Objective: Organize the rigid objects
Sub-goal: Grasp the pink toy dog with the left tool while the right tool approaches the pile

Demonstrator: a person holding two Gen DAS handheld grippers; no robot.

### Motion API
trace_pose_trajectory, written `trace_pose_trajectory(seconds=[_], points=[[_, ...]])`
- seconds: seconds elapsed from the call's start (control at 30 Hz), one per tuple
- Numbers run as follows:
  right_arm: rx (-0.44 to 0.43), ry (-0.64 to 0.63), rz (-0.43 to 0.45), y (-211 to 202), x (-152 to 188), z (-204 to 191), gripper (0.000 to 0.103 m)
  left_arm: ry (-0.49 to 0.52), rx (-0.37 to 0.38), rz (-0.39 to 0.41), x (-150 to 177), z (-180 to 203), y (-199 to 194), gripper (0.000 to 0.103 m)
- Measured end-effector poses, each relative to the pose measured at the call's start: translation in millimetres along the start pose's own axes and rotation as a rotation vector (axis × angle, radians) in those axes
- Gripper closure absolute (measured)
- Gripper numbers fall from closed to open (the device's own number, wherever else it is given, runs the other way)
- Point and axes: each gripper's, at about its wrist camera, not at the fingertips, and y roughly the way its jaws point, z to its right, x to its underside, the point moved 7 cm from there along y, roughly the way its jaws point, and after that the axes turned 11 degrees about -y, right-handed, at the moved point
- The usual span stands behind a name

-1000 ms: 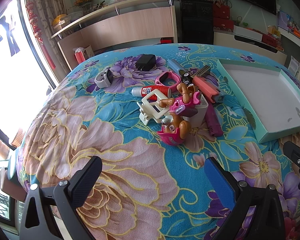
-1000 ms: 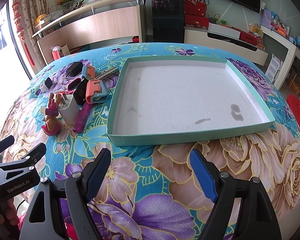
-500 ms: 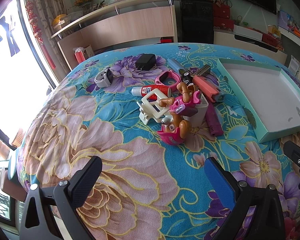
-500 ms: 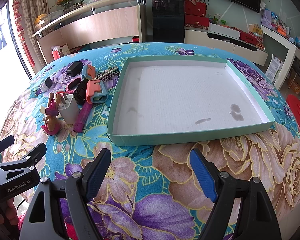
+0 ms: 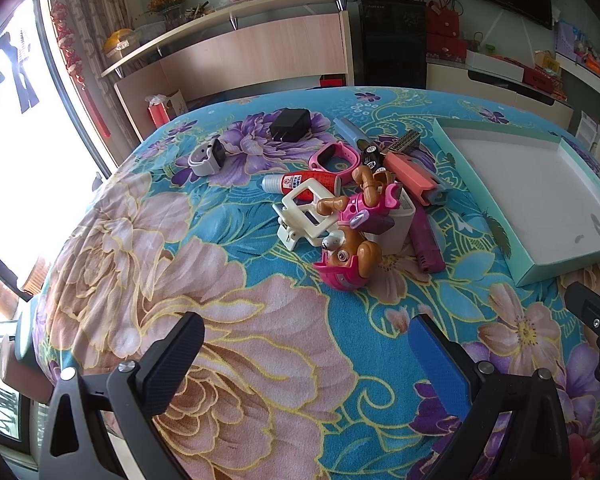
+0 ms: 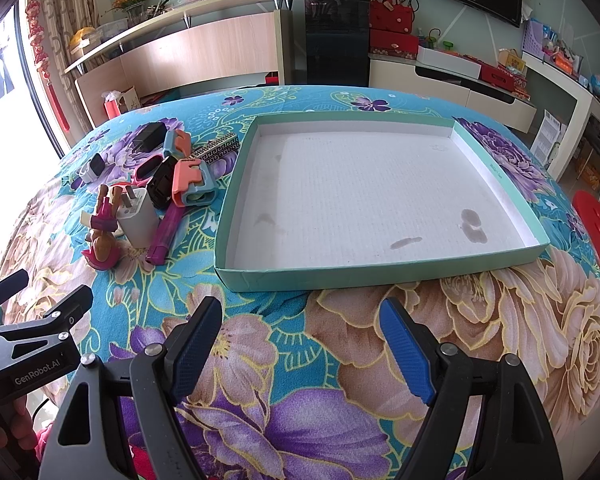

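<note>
Both the left gripper (image 5: pixel 306 354) and right gripper (image 6: pixel 300 348) are hanging spread and empty at frame bottom. Toys (image 5: pixel 352 216) are lying heaped mid-frame; the tray (image 6: pixel 380 272) probably holds nothing. Next: reaching for the pile.

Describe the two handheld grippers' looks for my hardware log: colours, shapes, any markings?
Both are black plastic clamp-style frames with silver screws. The left gripper and the right gripper each carry long, flat, textured pads that look blue or dark depending on the side seen. The left one's body reads "GenRobot.AI" in the right wrist view. No cables or sleeves show.
</note>
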Motion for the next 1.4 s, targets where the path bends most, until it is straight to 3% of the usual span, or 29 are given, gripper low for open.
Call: trace_pose_trajectory(seconds=[0.17, 0.33, 0.6, 0.8, 1.27, 1.4], points=[[0.001, -0.006, 0.007, -2, -3, 1, 0.021, -0.025, 0.038, 0.013, -13, -7, -4, 0.0], [-0.073, 0.001, 0.059, -10, -28, -10, 0.021, -0.043, 0.047, 0.033, -30, -16, -4, 0.0], [-0.156, -0.017, 0.084, 0, -64, -41, 0.021, 0.009, 0.076, -0.001, -34, -1, 20, 0.001], [-0.205, -0.043, 0.072, 17, -77, -64, 0.021, 0.013, 0.121, -0.019, -32, 10, 33, 0.011], [-0.221, -0.08, 0.025, 44, -80, -81, 0.021, -0.009, 0.251, -0.063, -31, 18, 47, 0.057], [-0.218, -0.09, 0.022, 46, -81, -83, 0.021, -0.016, 0.269, -0.06, -31, 17, 46, 0.057]])
